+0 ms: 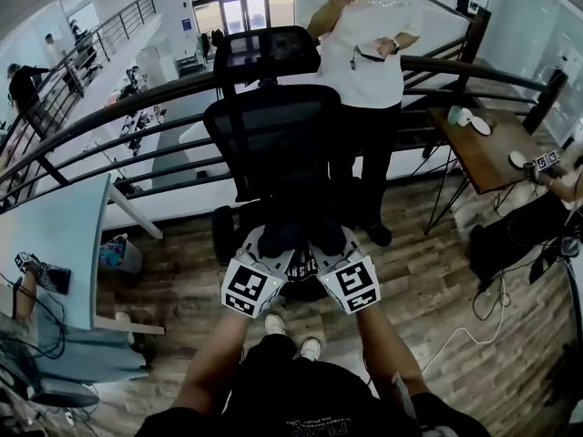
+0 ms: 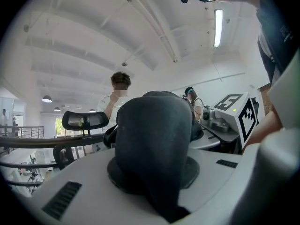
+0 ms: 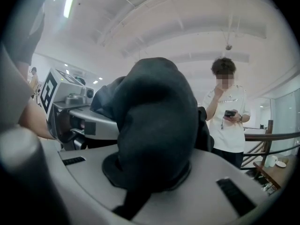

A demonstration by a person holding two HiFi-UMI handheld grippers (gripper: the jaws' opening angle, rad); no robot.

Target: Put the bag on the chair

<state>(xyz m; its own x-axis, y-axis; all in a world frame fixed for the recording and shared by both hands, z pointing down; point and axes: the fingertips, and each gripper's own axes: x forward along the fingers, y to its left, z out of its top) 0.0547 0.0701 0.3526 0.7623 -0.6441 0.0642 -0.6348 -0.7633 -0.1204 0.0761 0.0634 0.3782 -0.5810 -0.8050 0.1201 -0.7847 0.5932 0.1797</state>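
Behind the chair (image 1: 273, 139) stands a person (image 1: 373, 57); left gripper (image 1: 264, 248) and right gripper (image 1: 335, 248) clamp bag (image 2: 152, 139).

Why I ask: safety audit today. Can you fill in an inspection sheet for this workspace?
Surface: wood plank floor.
Job's things: black mesh chair, upright; dark bag held up in front of it; whether it touches the seat cannot be told.
Clutter: bin beside the pale table; cups on a wooden side table.
Grippers: left gripper and right gripper, both shut on the bag.
Cables: white cable loose on the floor at right.
Surroundings: railing; person in a white shirt behind the chair, holding a phone.
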